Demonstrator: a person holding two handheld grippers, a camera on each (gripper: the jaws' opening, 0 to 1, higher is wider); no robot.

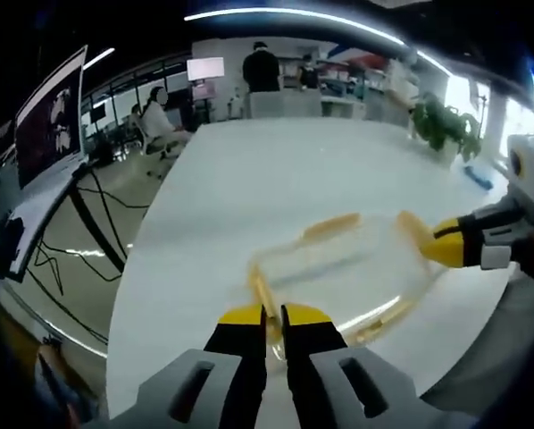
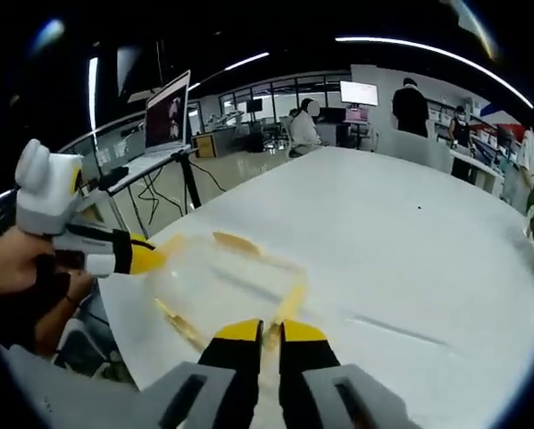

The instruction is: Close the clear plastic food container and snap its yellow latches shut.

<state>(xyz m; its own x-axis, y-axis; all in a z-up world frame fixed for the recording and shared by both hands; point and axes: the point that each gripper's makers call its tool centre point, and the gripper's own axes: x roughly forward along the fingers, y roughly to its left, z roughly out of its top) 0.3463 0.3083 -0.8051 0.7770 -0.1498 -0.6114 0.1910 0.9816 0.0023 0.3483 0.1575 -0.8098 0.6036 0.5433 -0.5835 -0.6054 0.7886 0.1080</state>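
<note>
Clearly the clear container point(image 1: 343, 273) lies flat on the white table point(image 1: 276, 179), its long axis running between the two grippers. At one long edge, the left gripper point(image 1: 274, 315) has its jaws almost pressed together by a yellow latch point(image 1: 260, 290). At the opposite edge, the right gripper point(image 2: 269, 331) is likewise nearly closed over another latch point(image 2: 289, 304); whether either pinches its latch I cannot tell.

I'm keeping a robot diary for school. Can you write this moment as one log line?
left gripper: shut at container near edge | right gripper: shut at opposite edge | container: on white table | latches: state unclear, blurred
</note>
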